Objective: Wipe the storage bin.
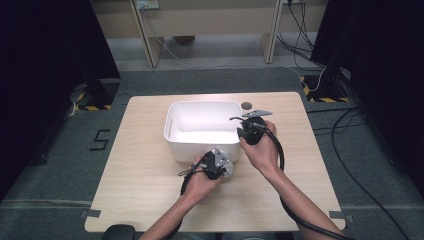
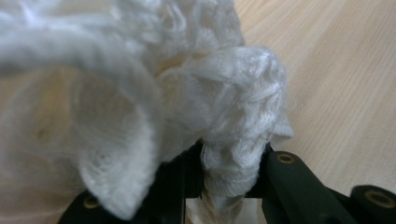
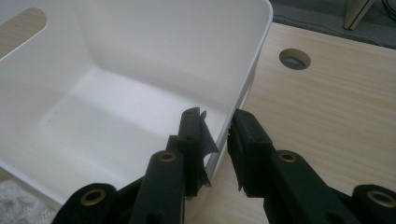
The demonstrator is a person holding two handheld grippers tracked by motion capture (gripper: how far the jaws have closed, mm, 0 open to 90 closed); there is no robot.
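A white knitted cloth (image 2: 140, 93) bulges up in front of the left gripper view, bunched and folded. My left gripper (image 2: 229, 168) is shut on a fold of it, both black jaws pressing the fabric. In the high view that left gripper (image 1: 220, 167) and the cloth (image 1: 230, 170) sit just off the near right corner of a white plastic bin (image 1: 200, 103). My right gripper (image 3: 217, 135) straddles the bin's (image 3: 140, 46) right wall, one jaw inside and one outside, closed on the rim. From above, the right gripper (image 1: 243, 132) is at the bin's right side.
The bin stands on a light wooden table (image 1: 145, 175), toward its far middle, and looks empty inside. A round cable hole (image 1: 246, 105) lies in the tabletop just behind the bin's right corner, also seen as a hole (image 3: 294, 59) beyond the right jaws. Bare wood lies left and front.
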